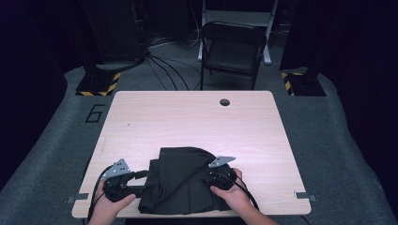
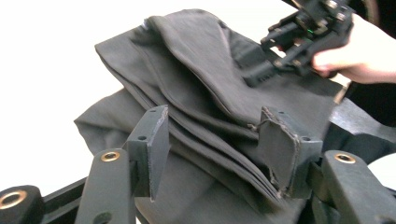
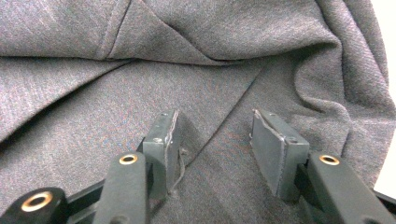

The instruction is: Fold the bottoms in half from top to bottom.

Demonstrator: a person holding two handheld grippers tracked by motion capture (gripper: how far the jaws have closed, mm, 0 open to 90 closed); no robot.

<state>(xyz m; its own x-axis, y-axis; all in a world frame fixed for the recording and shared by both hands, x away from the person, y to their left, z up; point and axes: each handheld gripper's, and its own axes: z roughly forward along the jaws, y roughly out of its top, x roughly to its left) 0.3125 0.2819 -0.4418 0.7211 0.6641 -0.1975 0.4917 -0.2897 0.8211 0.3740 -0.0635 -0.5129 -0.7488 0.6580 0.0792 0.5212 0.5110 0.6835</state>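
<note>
A dark grey folded garment (image 1: 180, 183) lies at the near edge of the wooden table (image 1: 187, 117). At its left edge sits my left gripper (image 1: 142, 179), its jaws open. In the left gripper view several stacked folds of the garment (image 2: 201, 70) run between and below the spread pads of the left gripper (image 2: 212, 123), which do not press on them. My right gripper (image 1: 208, 179) rests on the garment's right side, held by a hand. Its jaws (image 3: 215, 121) stand open with their tips on the flat cloth (image 3: 140, 56). The right gripper (image 2: 266, 70) also appears across the cloth in the left gripper view.
The far half of the table is bare wood with a round cable hole (image 1: 225, 102). A black folding chair (image 1: 232, 47) stands behind the table on grey floor. Cables and two yellow-striped stand bases (image 1: 98, 84) lie beyond the far edge.
</note>
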